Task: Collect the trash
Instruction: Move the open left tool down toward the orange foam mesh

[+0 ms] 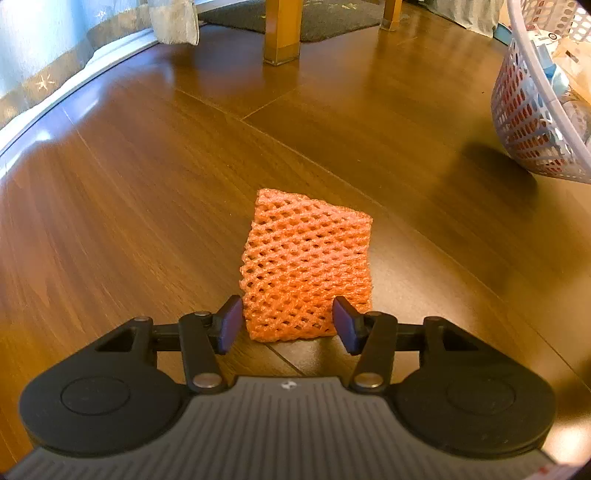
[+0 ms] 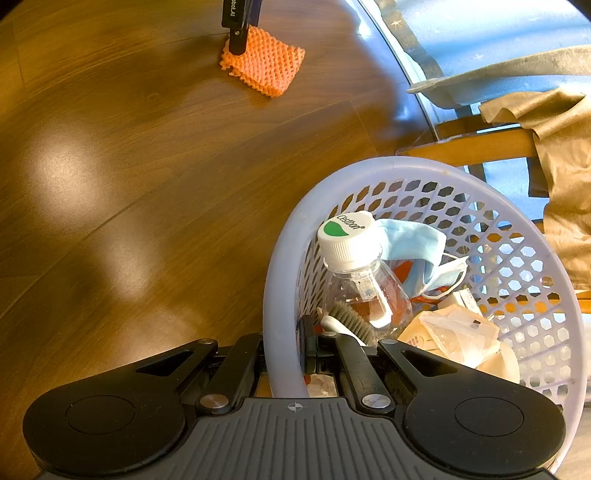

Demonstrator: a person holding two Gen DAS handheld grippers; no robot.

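The left claw (image 1: 288, 325) hangs released, its pads (image 1: 231, 325) straddling the near end of the orange foam net (image 1: 306, 266), which lies flat on the wooden floor (image 1: 147, 206). The right claw (image 2: 284, 350) is clenched on the rim of the lavender basket (image 2: 406, 166). Inside the basket: a clear bottle (image 2: 365, 291) whose white cap reads "Cestbon", a blue face mask (image 2: 417, 243), a grey brush (image 2: 351, 321) and crumpled wrappers (image 2: 454, 332). Beyond the net, a wooden table leg (image 1: 282, 33) stands on a dark mat (image 1: 332, 18).
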